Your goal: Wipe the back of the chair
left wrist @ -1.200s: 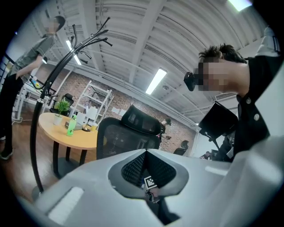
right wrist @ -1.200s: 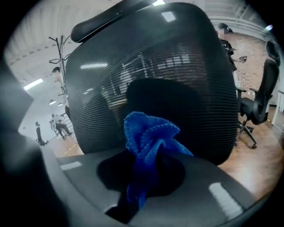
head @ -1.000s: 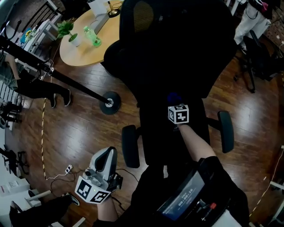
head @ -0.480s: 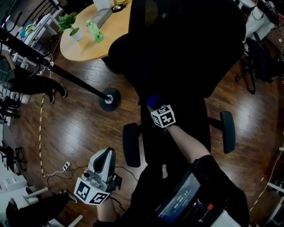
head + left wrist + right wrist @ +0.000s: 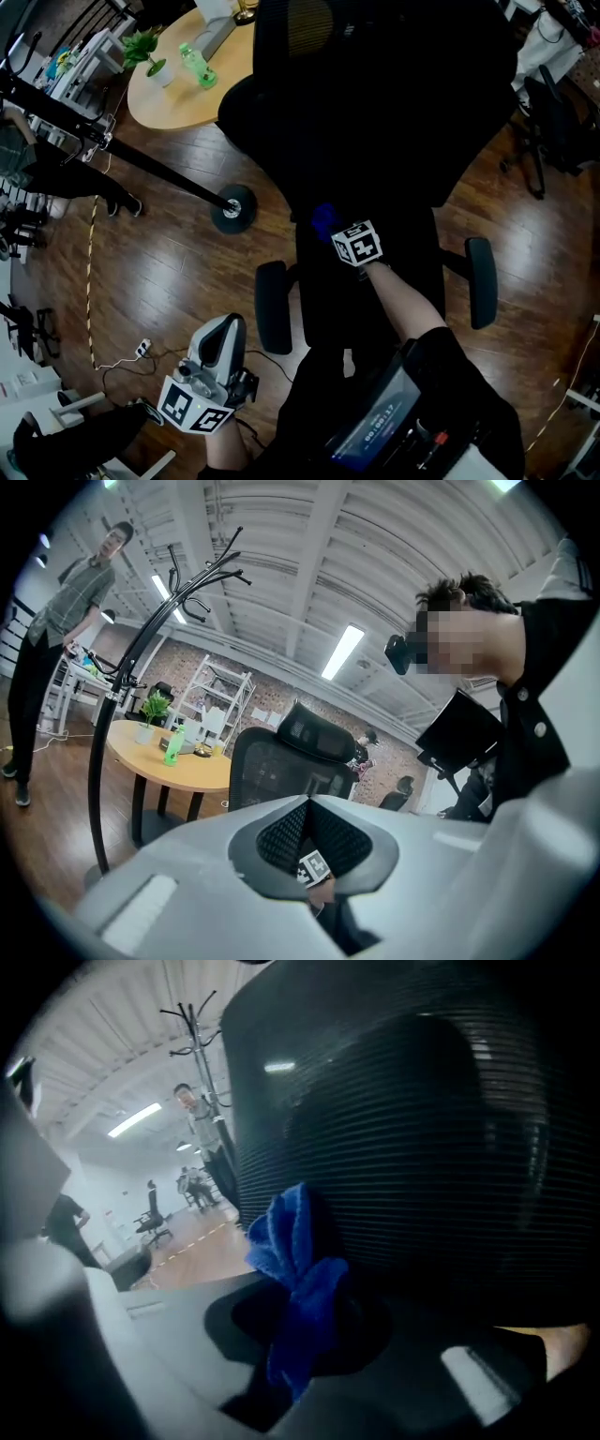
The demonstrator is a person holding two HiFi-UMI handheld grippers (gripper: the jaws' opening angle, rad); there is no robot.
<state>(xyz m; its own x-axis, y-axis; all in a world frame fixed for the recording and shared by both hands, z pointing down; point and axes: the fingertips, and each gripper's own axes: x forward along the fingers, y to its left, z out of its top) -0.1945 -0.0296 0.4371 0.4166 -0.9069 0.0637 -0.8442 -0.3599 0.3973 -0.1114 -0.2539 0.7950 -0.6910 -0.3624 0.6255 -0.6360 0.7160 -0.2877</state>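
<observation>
Right tongs (image 5: 330,228) clamped on the blue cloth (image 5: 322,219), low against the chair back (image 5: 375,112) dead ahead, left tongs (image 5: 223,328) closed and empty alongside: best press flat and sweep in overlapping strokes.

An open-plan office: a black mesh swivel chair (image 5: 375,122) at centre, round desk (image 5: 178,105) upper left, shelving (image 5: 217,705) against a brick wall (image 5: 267,688).

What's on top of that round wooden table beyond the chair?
A potted plant, a green bottle and a pale boxy item stand on the table. The black chair covers its right part, so anything there is hidden.
</observation>
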